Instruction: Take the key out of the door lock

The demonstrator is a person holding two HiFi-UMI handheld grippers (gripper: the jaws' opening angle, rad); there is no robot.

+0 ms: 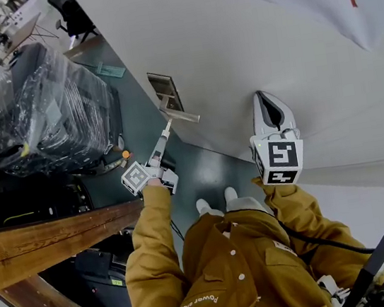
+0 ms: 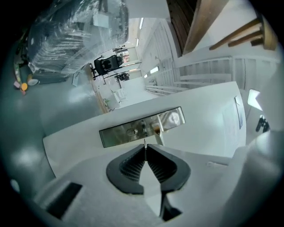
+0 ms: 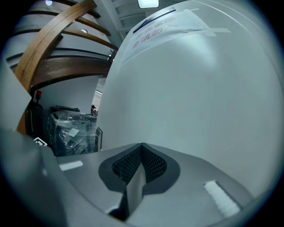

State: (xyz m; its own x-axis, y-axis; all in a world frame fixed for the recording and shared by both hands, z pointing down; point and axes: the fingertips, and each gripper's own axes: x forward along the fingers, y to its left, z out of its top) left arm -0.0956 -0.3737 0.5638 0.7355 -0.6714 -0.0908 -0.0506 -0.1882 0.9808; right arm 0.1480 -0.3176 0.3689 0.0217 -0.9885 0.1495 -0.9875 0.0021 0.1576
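Left gripper (image 2: 145, 147) jaws clench the key (image 2: 144, 142), its blade pointing straight at the lock plate (image 2: 117, 134) just ahead. Right gripper (image 3: 141, 146) is farther off, jaws closed, empty.

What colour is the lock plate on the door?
The lock plate is shiny silver metal on a white door; clearest in the left gripper view.

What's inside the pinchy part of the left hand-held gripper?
A thin metal key. Only its tip pokes out of the left hand-held gripper, whose jaws are shut on it. The rest of the key is covered, so its shape cannot be seen.
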